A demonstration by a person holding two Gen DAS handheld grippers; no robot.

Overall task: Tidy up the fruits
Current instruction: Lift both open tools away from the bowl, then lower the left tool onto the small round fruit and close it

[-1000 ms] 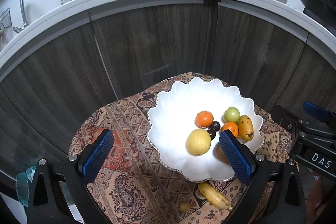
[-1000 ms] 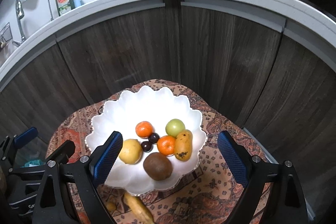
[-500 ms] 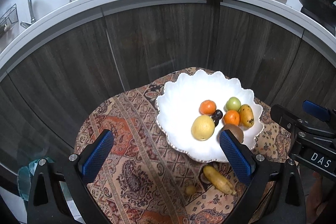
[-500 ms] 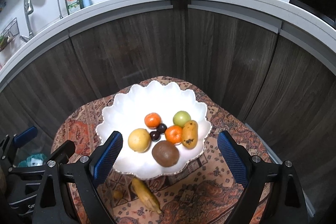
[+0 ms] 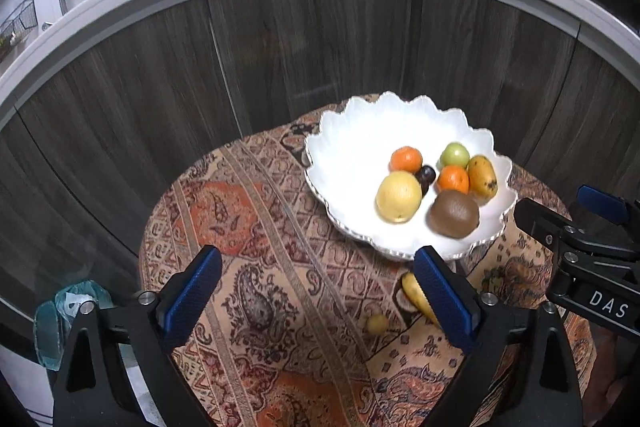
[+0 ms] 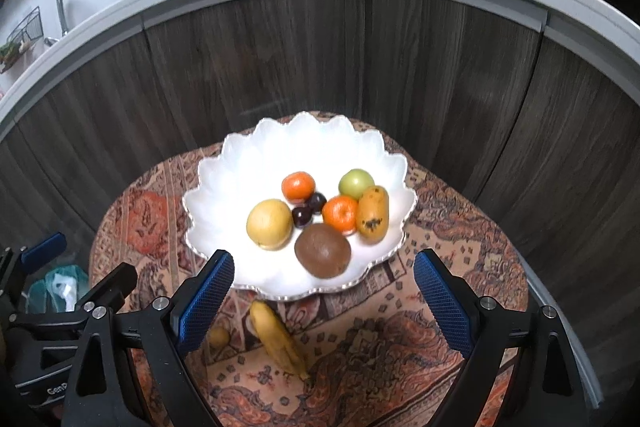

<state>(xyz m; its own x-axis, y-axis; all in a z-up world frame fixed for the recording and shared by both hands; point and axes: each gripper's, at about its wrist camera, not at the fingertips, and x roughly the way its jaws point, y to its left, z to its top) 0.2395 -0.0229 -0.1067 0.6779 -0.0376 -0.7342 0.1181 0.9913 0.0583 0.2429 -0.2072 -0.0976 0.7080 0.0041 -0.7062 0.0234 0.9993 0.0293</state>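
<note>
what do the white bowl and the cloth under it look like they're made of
Bowl: probably glazed ceramic or milky glass, since it is smooth and glossy white with a scalloped rim that has a shiny beaded edge.
Cloth: woven fabric, matte, with a paisley pattern in rust, brown and cream; it drapes over the round table edge.

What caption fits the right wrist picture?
Open right gripper above a white bowl of fruit, banana beside it.

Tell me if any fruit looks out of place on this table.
Yes. A banana and a small yellow fruit lie on the patterned cloth just in front of the white scalloped bowl, while the other fruits sit inside it.
</note>
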